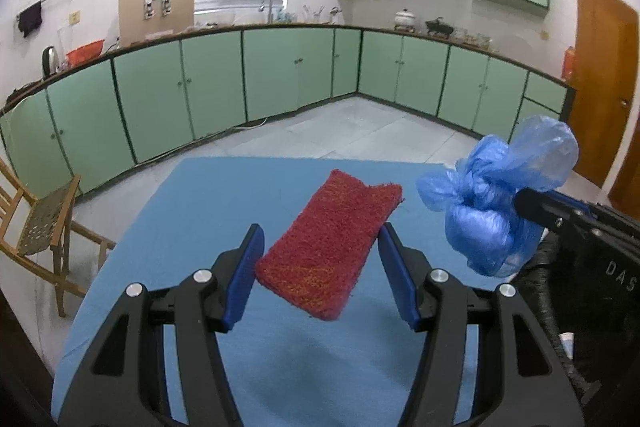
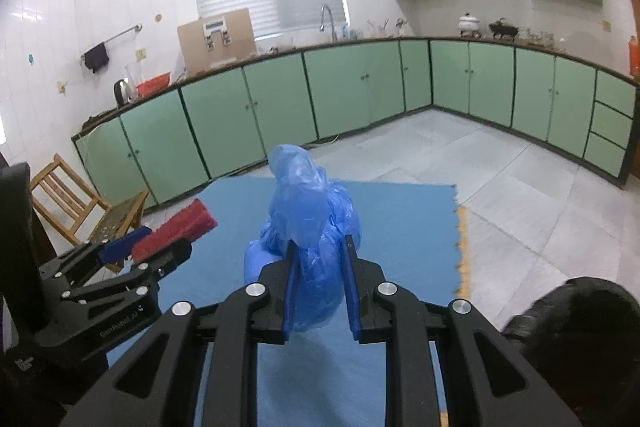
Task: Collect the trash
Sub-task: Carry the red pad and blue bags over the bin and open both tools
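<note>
A red scrub pad (image 1: 332, 243) hangs above the blue table mat (image 1: 200, 207) and casts a shadow on it. My left gripper (image 1: 320, 231) is shut on the pad, with a blue pad pressing each long side. From the right wrist view the same pad (image 2: 180, 225) sticks out of the left gripper (image 2: 156, 241) at the left. A crumpled blue plastic bag (image 2: 308, 211) is lifted off the mat (image 2: 400, 227), and my right gripper (image 2: 320, 243) is shut on its lower part. In the left wrist view the bag (image 1: 492, 195) hangs at the right from the right gripper (image 1: 524, 205).
A dark, black bag-like mass (image 2: 580, 315) sits by the table's near right corner. The mat's right edge (image 2: 462, 247) drops to the tiled floor. A wooden chair (image 2: 72, 203) stands off the left side. Green cabinets (image 1: 288, 71) line the far walls.
</note>
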Tool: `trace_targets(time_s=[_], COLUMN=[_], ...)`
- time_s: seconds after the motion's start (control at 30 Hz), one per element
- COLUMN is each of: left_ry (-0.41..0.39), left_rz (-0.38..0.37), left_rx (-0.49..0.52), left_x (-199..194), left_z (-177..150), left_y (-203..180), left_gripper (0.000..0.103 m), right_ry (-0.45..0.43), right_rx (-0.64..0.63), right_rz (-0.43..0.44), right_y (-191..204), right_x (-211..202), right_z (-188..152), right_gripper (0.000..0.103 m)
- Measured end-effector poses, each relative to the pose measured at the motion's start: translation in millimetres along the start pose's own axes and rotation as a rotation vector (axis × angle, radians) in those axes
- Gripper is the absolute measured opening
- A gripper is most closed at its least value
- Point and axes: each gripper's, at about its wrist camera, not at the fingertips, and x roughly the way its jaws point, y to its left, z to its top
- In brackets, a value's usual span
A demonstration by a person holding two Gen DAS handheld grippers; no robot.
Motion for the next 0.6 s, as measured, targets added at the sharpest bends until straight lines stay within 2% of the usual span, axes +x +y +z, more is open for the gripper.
trace_targets(time_s=[0.33, 0.6], left_ry=[-0.058, -0.087], left_rz=[-0.097, -0.183], left_rx=[0.038, 0.086], left_x=[-35.9, -49.1], left_z=[7.6, 3.3], left_y=[-58.5, -116.6], left_gripper=[0.057, 0.057], right_ry=[-0.091, -0.132], right_rx=[0.034, 0.072], right_rz=[-0.077, -0.179], right_y=[-35.4, -74.2], right_x=[-73.9, -126.2], right_z=[-1.4, -15.2], right_gripper=[0.02, 0.02])
